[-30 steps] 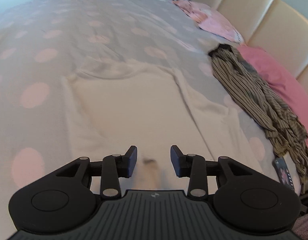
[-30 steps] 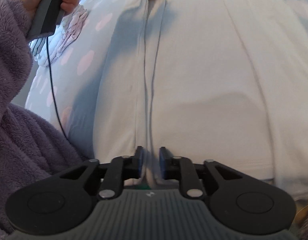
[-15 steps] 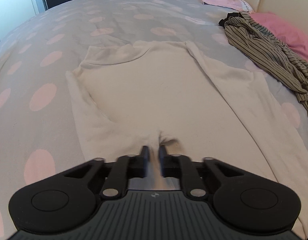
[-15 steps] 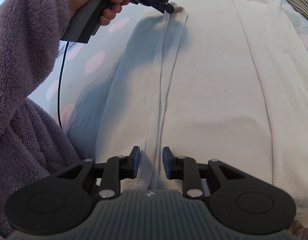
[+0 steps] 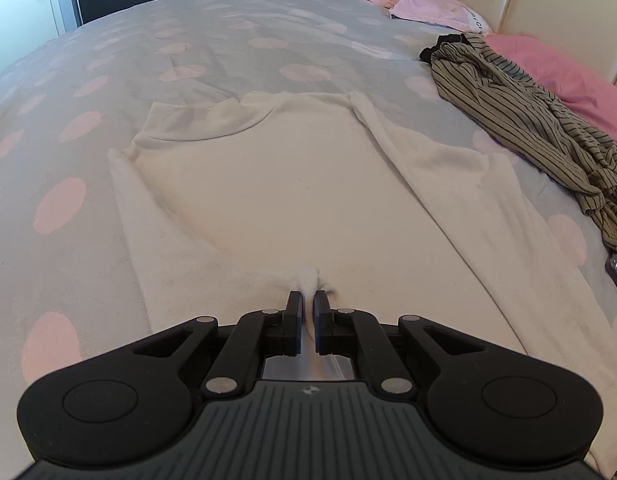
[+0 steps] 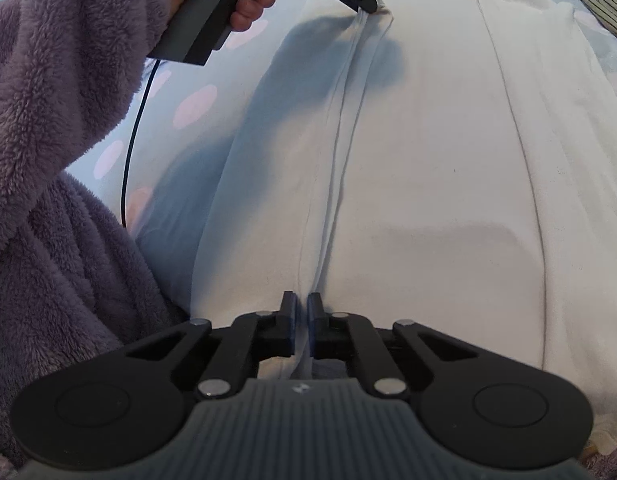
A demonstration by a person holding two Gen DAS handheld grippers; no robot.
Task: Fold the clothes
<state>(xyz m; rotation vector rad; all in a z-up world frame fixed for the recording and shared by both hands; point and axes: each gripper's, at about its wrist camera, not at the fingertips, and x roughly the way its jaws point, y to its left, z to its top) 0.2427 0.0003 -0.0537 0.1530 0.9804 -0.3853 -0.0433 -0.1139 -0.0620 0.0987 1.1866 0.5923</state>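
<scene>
Lying flat on a grey bed cover (image 5: 236, 36) dotted with pink, the cream long-sleeved top (image 5: 292, 184) shows no readable label. Left gripper (image 5: 307, 304) is clenched on a pinch of its fabric; right gripper (image 6: 302, 307), jaws just closing, grips the seam fold. Partial lettering on a pink pillow (image 5: 436, 8) is illegible. Striped garment (image 5: 524, 120) lies beside the top.
</scene>
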